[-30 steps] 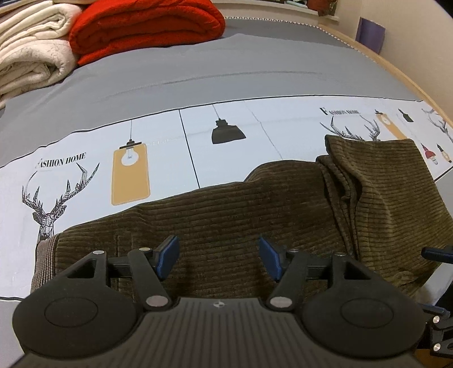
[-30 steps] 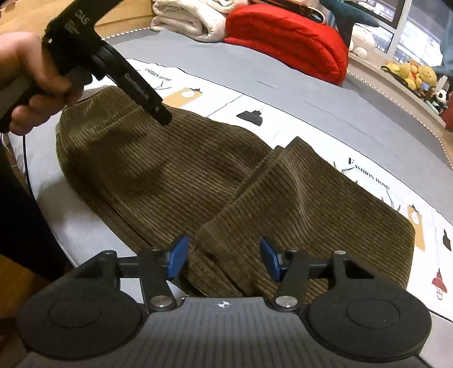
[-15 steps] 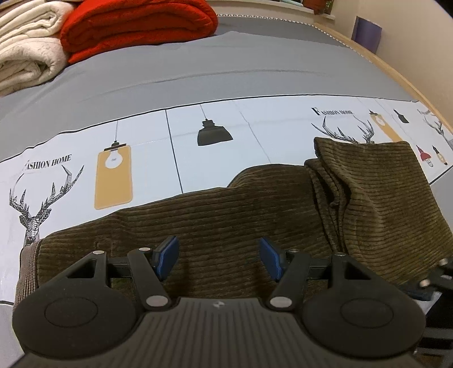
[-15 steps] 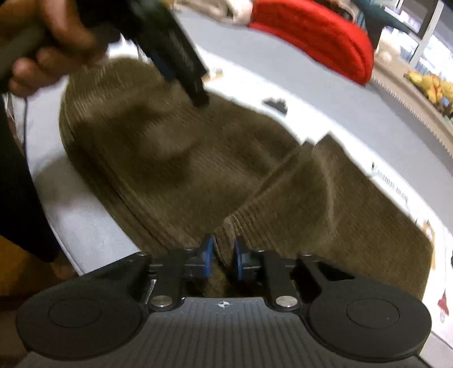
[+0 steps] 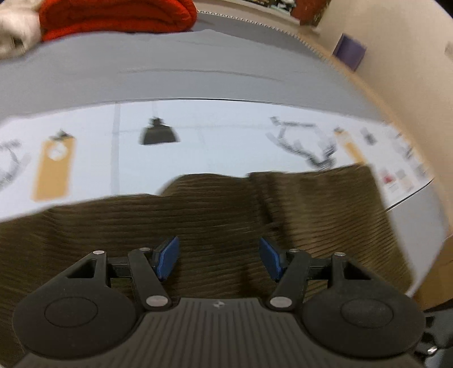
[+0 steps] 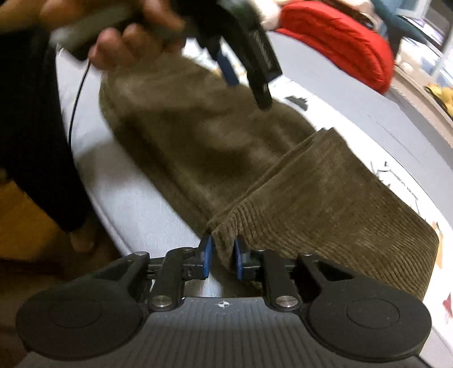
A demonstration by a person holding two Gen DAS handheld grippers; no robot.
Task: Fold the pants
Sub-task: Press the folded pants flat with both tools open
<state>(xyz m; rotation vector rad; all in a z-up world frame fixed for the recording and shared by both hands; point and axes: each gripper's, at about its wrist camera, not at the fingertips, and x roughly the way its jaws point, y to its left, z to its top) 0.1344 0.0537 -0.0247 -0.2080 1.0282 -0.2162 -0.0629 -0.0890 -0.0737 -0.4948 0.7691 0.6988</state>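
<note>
Olive-brown corduroy pants (image 6: 254, 175) lie partly folded on the bed, one part doubled over the other. My right gripper (image 6: 222, 256) is shut on the near corner of the folded-over layer at the bed's front edge. My left gripper (image 5: 217, 256) is open and empty, hovering just above the pants (image 5: 198, 215). In the right wrist view the left gripper (image 6: 246, 53) shows at the top, held in a hand above the far end of the pants.
The bed has a grey cover (image 5: 198, 70) and a white printed sheet (image 5: 212, 141) with lamps and deer. A red blanket (image 5: 113, 14) and a white one (image 5: 14, 31) are stacked at the back. A wall (image 5: 402, 70) stands on the right.
My right gripper has closed on the corner of the folded layer and pulled it taut. My left gripper has moved forward and right over the pants, still open.
</note>
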